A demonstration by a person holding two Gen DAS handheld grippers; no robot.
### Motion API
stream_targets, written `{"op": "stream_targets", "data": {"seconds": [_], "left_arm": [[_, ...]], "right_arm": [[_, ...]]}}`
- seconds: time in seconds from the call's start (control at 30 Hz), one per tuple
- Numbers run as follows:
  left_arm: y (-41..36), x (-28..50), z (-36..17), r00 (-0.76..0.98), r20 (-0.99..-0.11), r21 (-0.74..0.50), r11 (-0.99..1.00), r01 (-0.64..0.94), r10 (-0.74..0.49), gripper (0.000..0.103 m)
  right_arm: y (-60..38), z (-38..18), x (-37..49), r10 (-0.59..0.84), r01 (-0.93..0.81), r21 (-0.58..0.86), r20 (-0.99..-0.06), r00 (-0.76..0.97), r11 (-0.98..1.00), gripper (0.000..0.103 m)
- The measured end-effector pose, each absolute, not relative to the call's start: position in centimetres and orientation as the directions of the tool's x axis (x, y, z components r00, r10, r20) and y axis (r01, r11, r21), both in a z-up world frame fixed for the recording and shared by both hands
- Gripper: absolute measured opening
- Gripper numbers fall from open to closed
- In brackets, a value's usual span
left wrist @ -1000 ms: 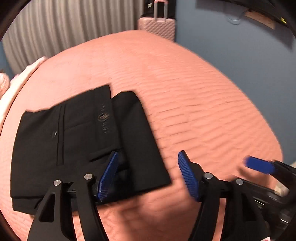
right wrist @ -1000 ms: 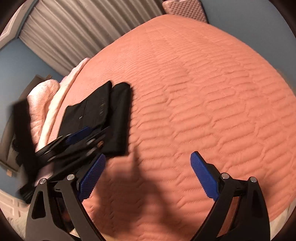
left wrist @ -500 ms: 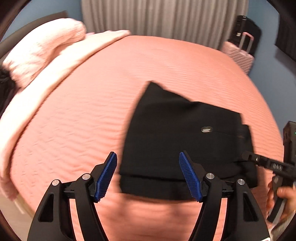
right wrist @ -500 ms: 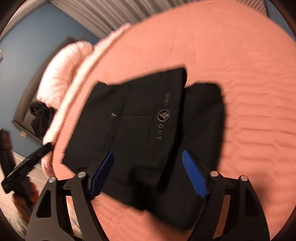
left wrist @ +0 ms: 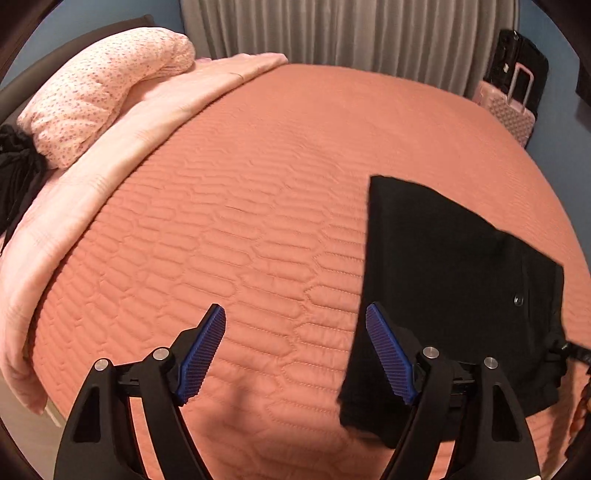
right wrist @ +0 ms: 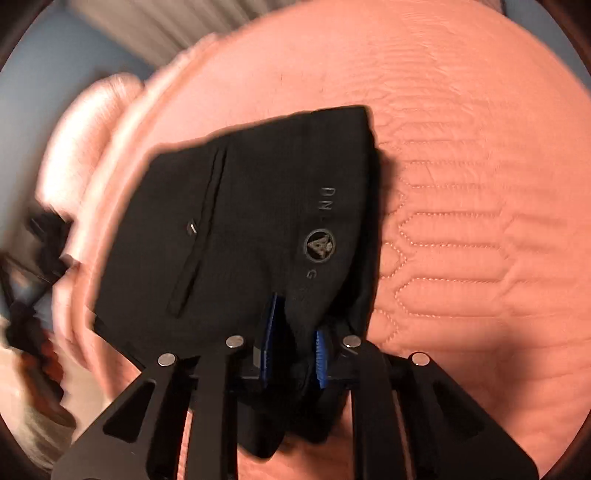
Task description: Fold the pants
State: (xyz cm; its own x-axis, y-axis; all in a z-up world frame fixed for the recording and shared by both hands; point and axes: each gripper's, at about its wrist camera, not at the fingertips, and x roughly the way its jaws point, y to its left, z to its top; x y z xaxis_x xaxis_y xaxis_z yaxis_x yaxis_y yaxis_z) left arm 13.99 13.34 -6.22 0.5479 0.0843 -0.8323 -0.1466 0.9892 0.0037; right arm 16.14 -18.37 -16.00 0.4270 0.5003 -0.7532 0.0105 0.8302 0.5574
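The light is warm and rather dim. My left view is sharp, with a soft shadow on the bedspread (left wrist: 236, 410) below. My right view is blurred, strongest at left. Edges bend strongly.

A home bedroom: quilted coral bedspread (left wrist: 240, 221), pillow (left wrist: 103, 96), curtains (left wrist: 351, 33), suitcase (left wrist: 509, 110).
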Motion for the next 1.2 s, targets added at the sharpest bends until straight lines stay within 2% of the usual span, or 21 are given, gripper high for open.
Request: {"op": "stream_targets", "data": {"seconds": [0.07,0.1,0.17,0.27,0.33,0.4,0.43,0.47,0.53,0.57,0.6,0.67,0.77,0.87,0.93,0.97,1.0,1.03,1.07,1.13,1.2], "left_arm": [[12.6,14.6,-7.1,0.538,-0.838,0.023,0.991,-0.128,0.089,0.076],[12.4,14.7,-7.3,0.537,-0.840,0.018,0.993,-0.120,0.080,0.076],[12.1,14.6,-8.1,0.532,-0.846,-0.027,0.996,-0.090,0.025,0.076],[11.5,15.4,-10.1,0.495,-0.866,-0.114,0.991,-0.075,-0.062,0.081],[11.3,16.1,-11.9,0.439,-0.873,-0.267,0.962,-0.061,-0.214,0.081],[11.3,16.4,-13.5,0.410,-0.870,-0.335,0.938,-0.088,-0.273,0.089],[11.3,16.5,-14.1,0.412,-0.868,-0.347,0.932,-0.104,-0.277,0.090],[11.1,16.6,-14.3,0.424,-0.866,-0.341,0.933,-0.110,-0.267,0.092],[10.1,16.7,-14.1,0.429,-0.875,-0.294,0.950,-0.100,-0.225,0.087],[9.6,16.8,-13.8,0.429,-0.874,-0.288,0.954,-0.081,-0.228,0.068],[9.0,16.7,-13.1,0.427,-0.879,-0.266,0.961,-0.069,-0.213,0.062],[8.3,16.2,-11.6,0.435,-0.883,-0.216,0.975,-0.040,-0.178,0.026],[8.2,14.2,-9.2,0.419,-0.880,-0.248,0.969,-0.004,-0.224,0.017],[7.3,10.7,-8.7,0.361,-0.890,-0.292,0.956,0.018,-0.279,0.019],[5.8,8.9,-10.3,0.322,-0.911,-0.258,0.965,0.039,-0.256,0.034],[5.3,8.3,-11.5,0.323,-0.922,-0.217,0.976,0.023,-0.213,0.046],[5.6,7.8,-11.9,0.338,-0.918,-0.222,0.975,-0.005,-0.207,0.050],[6.2,7.7,-11.6,0.348,-0.912,-0.240,0.970,-0.030,-0.215,0.050],[7.0,7.5,-10.5,0.372,-0.908,-0.229,0.972,-0.060,-0.191,0.049],[8.5,7.1,-6.7,0.483,-0.874,-0.106,0.991,-0.086,-0.051,0.046],[8.5,7.3,-4.1,0.559,-0.829,-0.044,0.996,-0.074,0.005,0.046]], "right_arm": [[-18.9,-14.1,14.9,0.424,0.026,0.496,-0.767,0.481,0.868,0.036],[-19.2,-13.5,14.3,0.400,0.021,0.475,-0.763,0.507,0.880,0.055],[-19.6,-13.8,13.8,0.382,0.031,0.459,-0.773,0.507,0.888,0.074],[-19.8,-15.8,14.4,0.461,0.028,0.532,-0.758,0.462,0.846,0.073],[-19.5,-16.3,14.8,0.473,0.025,0.547,-0.745,0.470,0.837,0.074],[-18.9,-16.5,14.7,0.462,0.033,0.545,-0.739,0.490,0.838,0.073],[-18.5,-16.4,14.9,0.472,0.025,0.552,-0.734,0.488,0.833,0.066],[-18.0,-16.6,15.2,0.509,0.024,0.584,-0.726,0.463,0.811,0.035],[-18.0,-16.3,15.5,0.509,0.043,0.589,-0.731,0.454,0.807,0.024],[-18.0,-15.8,15.6,0.505,0.045,0.584,-0.735,0.452,0.810,0.021],[-18.1,-15.3,15.4,0.516,0.053,0.601,-0.725,0.456,0.798,0.018],[-18.4,-13.4,14.6,0.539,0.036,0.622,-0.704,0.463,0.782,0.016],[-19.0,-10.5,11.8,0.540,0.006,0.609,-0.708,0.454,0.793,0.015],[-20.9,-11.1,8.1,0.519,0.047,0.593,-0.738,0.433,0.804,0.015],[-21.8,-15.2,6.6,0.483,0.085,0.548,-0.792,0.374,0.832,0.021],[-22.9,-16.8,6.1,0.504,0.128,0.581,-0.779,0.373,0.804,0.038],[-24.4,-17.4,5.3,0.551,0.177,0.658,-0.724,0.415,0.732,0.041],[-25.4,-17.2,4.5,0.552,0.227,0.688,-0.702,0.450,0.690,0.042],[-26.1,-15.5,3.4,0.455,0.261,0.631,-0.735,0.503,0.730,0.043],[-25.5,-12.0,2.6,0.313,0.218,0.516,-0.750,0.582,0.828,0.042],[-23.0,-9.1,3.5,0.318,0.121,0.490,-0.715,0.623,0.863,0.030]]}}
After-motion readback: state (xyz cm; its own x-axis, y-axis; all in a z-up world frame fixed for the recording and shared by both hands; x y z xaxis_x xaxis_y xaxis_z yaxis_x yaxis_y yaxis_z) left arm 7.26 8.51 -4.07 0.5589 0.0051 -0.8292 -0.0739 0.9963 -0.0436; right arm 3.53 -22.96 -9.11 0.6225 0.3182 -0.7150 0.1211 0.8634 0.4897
